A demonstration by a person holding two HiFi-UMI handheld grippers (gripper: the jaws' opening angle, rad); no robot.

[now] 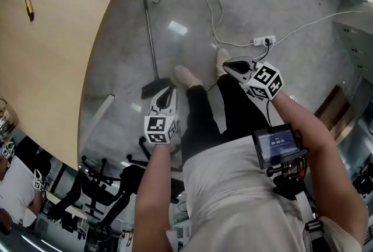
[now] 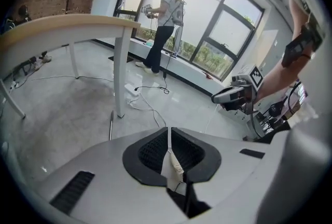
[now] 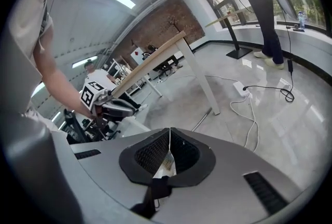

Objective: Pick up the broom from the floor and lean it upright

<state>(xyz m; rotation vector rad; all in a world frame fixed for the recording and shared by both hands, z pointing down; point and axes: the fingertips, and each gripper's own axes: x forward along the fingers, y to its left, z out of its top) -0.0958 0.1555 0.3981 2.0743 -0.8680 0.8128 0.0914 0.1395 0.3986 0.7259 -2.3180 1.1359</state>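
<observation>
Both my sets of fingers are clenched on nothing: the left gripper [image 1: 168, 93], at lower centre of the head view, and the right gripper [image 1: 232, 65], right of centre, each show pads pressed together with only a thin slit between them. The broom [image 1: 150, 35] is not yet picked up. It lies flat on the floor, its dark bristle head just above my left fingers in the frame and its thin handle running up toward the leg of the worktop [image 1: 52, 41] at upper left. The handle's far end seems to stop right beside that leg, though I can't be sure it is clear of it. If I reach down with my fingers shut, I will probably only nudge the handle and roll it away. Lifting it carelessly could knock it against the worktop edge, and the white cable [image 1: 217, 17] near my feet might snag the bristles.
</observation>
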